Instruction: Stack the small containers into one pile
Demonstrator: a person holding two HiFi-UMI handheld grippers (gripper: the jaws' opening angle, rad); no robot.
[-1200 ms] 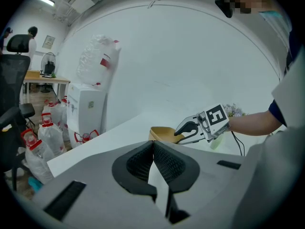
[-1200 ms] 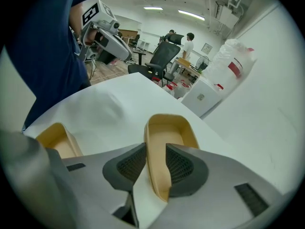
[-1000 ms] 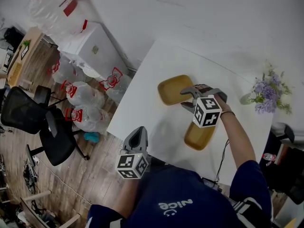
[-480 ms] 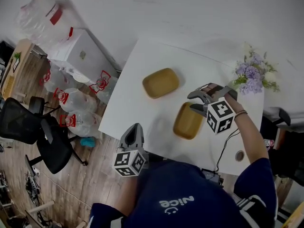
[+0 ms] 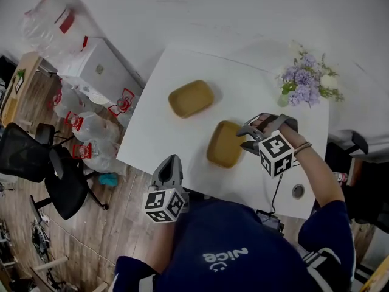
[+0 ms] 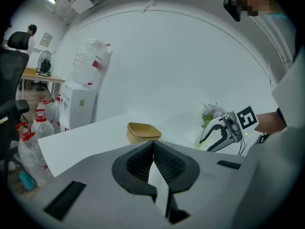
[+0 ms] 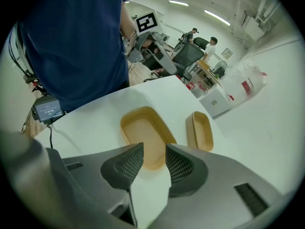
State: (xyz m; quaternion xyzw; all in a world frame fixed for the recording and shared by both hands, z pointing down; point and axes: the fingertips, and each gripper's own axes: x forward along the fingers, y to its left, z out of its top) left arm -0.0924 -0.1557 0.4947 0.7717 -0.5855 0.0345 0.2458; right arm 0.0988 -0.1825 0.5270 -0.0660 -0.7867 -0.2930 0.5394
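Nothing stacked yet: tan rounded container (image 5: 225, 143) lies apart from its twin (image 5: 191, 98).
Right gripper (image 5: 245, 137) jaws narrowly parted beside it; left gripper (image 5: 172, 164) jaws together, empty.

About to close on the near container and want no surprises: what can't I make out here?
- Near container: parts of its closest rim hidden behind the right tongs, right gripper view.
- Round thing on the table, head view: too small to identify.
- Part of the table's near edge, head view: covered by the person's torso.
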